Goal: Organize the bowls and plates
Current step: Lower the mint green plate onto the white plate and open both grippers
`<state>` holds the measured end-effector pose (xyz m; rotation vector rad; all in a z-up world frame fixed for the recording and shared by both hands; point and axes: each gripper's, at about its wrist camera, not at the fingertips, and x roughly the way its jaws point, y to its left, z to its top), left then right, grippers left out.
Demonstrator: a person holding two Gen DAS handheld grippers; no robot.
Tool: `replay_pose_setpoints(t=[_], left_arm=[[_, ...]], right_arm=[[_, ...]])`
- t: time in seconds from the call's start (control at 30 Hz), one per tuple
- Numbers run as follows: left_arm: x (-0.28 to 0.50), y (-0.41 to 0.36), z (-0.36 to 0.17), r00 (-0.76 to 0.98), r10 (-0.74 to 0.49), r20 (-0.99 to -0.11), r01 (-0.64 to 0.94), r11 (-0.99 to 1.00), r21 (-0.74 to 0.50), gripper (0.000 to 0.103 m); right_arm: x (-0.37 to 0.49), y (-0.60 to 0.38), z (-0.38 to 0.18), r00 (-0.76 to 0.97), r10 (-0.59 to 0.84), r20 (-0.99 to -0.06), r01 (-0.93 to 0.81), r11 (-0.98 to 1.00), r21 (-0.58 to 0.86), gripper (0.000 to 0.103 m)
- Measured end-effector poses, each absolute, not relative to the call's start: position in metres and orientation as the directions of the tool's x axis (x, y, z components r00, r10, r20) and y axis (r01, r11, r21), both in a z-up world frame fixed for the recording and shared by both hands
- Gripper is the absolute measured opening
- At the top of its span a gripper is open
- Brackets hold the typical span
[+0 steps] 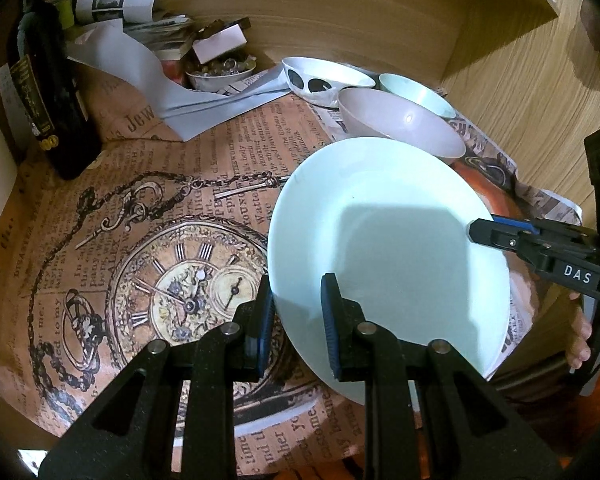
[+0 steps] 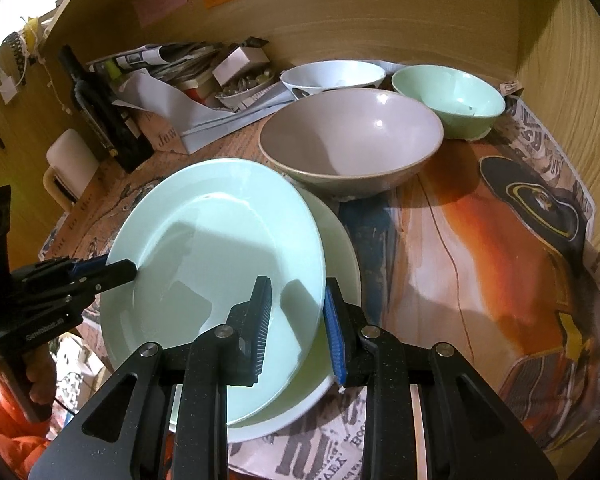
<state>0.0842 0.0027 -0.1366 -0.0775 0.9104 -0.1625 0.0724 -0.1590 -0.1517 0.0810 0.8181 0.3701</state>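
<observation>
While both grippers clamp their fingers on the pale green plate (image 2: 220,248), left gripper (image 1: 296,316) and right gripper (image 2: 298,320) on opposite rims, we hold it just above another plate (image 2: 336,344); we read "DAS" on the right gripper, "Jew" on the counter's newsprint covering (image 1: 140,120).

Left gripper (image 1: 296,320): black, speckled matte frame with triangular cut-outs, round silver pivot pins, and blue ribbed pads on the fingers (image 1: 331,320). Seen from the right wrist view, its side carried small pale lettering, too blurred to read. Right gripper (image 2: 296,324): same black build, silver pins, blue ribbed pads; its side bore white letters "DAS". The person wore an orange sleeve (image 2: 8,432).
</observation>
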Motion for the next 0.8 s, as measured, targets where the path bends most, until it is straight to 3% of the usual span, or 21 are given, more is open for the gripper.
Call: replay_pose_setpoints(t=[0.47,0.8], left_arm=[[0.093,0.0,-0.141,0.591,-0.165,-0.79,0.108,0.986,-0.126,0.023],[0.099,-0.003,-0.143,0.589,-0.168,-0.791,0.115,0.986,-0.124,0.033]], right_arm=[[0.074,-0.161,-0.156,0.607,0.353,-0.712,-0.283,0.933,0.222,0.026],[0.071,-0.154,-0.155,0.643,0.299,-0.705,-0.287,0.948,0.14,0.026]])
